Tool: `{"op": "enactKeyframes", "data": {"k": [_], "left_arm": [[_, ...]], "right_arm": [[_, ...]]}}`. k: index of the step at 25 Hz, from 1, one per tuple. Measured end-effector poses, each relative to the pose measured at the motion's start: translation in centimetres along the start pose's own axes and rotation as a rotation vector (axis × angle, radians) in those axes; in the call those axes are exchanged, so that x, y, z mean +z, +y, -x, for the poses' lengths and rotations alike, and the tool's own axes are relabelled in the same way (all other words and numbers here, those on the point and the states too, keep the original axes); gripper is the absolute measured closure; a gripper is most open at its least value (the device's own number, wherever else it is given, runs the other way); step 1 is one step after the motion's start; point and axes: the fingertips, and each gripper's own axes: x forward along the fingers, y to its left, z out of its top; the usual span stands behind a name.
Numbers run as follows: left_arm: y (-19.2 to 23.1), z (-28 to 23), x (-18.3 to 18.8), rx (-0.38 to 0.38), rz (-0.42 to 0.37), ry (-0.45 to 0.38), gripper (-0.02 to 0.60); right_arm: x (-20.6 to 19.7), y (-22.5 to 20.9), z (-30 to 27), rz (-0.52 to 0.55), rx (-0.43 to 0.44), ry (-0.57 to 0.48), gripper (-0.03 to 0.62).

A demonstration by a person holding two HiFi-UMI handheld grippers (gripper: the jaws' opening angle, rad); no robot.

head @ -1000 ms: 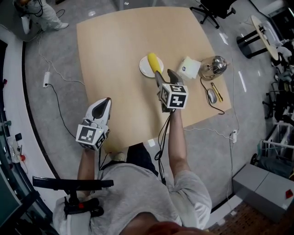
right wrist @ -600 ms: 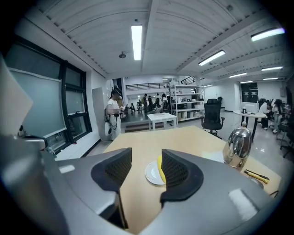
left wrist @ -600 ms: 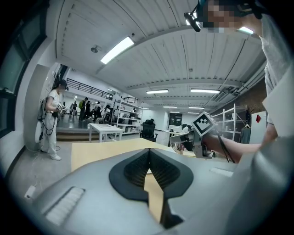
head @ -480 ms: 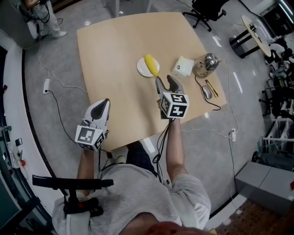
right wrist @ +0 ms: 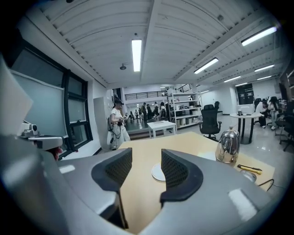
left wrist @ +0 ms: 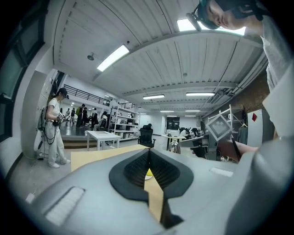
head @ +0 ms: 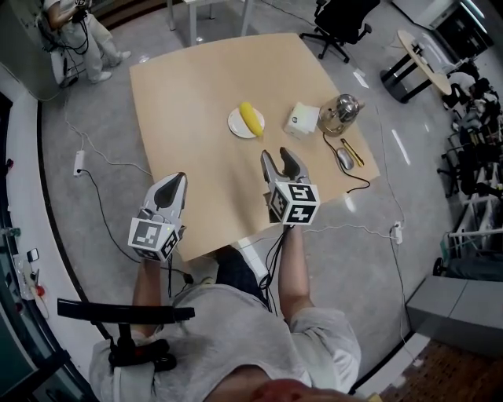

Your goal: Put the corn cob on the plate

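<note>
The yellow corn cob (head: 251, 118) lies across the small white plate (head: 238, 126) in the middle of the wooden table (head: 189, 86). My right gripper (head: 282, 160) hovers over the table's near part, well short of the plate, open with nothing between its fingers. In the right gripper view the plate (right wrist: 157, 173) shows between the open jaws of the right gripper (right wrist: 146, 157). My left gripper (head: 178, 180) is held off the table's near left edge, shut and holding nothing. In the left gripper view a sliver of the corn cob (left wrist: 148, 173) peeks above the closed left gripper (left wrist: 149, 158).
A white box (head: 300, 118), a metal kettle (head: 341, 113), a mouse (head: 344, 159) and a yellow pen (head: 352, 151) sit at the table's right side. An office chair (head: 334, 23) stands beyond the far corner, and a person (head: 75, 31) stands at the far left. Cables run over the floor.
My right gripper has drawn back from the corn and plate toward the table's near edge, leaving the corn on the plate. The left gripper has barely shifted.
</note>
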Motion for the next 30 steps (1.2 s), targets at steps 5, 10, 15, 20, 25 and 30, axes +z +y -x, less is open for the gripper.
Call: {"op": "enactKeyframes", "data": {"k": [5, 10, 15, 20, 25, 30], "left_arm": [[-0.6, 0.9, 0.7, -0.001, -0.012, -0.012, 0.561], [-1.2, 1.9, 1.5, 0.003, -0.029, -0.028, 0.561], [-1.8, 3.0, 2.1, 0.007, -0.038, -0.043, 0.561], [-2.4, 3.8, 2.8, 0.005, -0.042, -0.056, 0.561], [-3.0, 4.8, 3.4, -0.007, -0.050, -0.070, 0.561], [-3.7, 5.4, 3.6, -0.021, -0.050, -0.072, 0.561]], "right_arm": [[0.9, 1.5, 2.2, 0.032, 0.020, -0.084, 0.413], [0.7, 2.3, 4.0, 0.032, 0.021, -0.084, 0.414], [0.5, 3.0, 5.9, 0.006, 0.015, -0.089, 0.428], [0.1, 3.7, 7.5, -0.007, 0.014, -0.095, 0.461], [-0.4, 4.5, 9.1, -0.022, 0.007, -0.118, 0.481], [-1.1, 5.1, 10.7, -0.033, -0.003, -0.122, 0.496]]}}
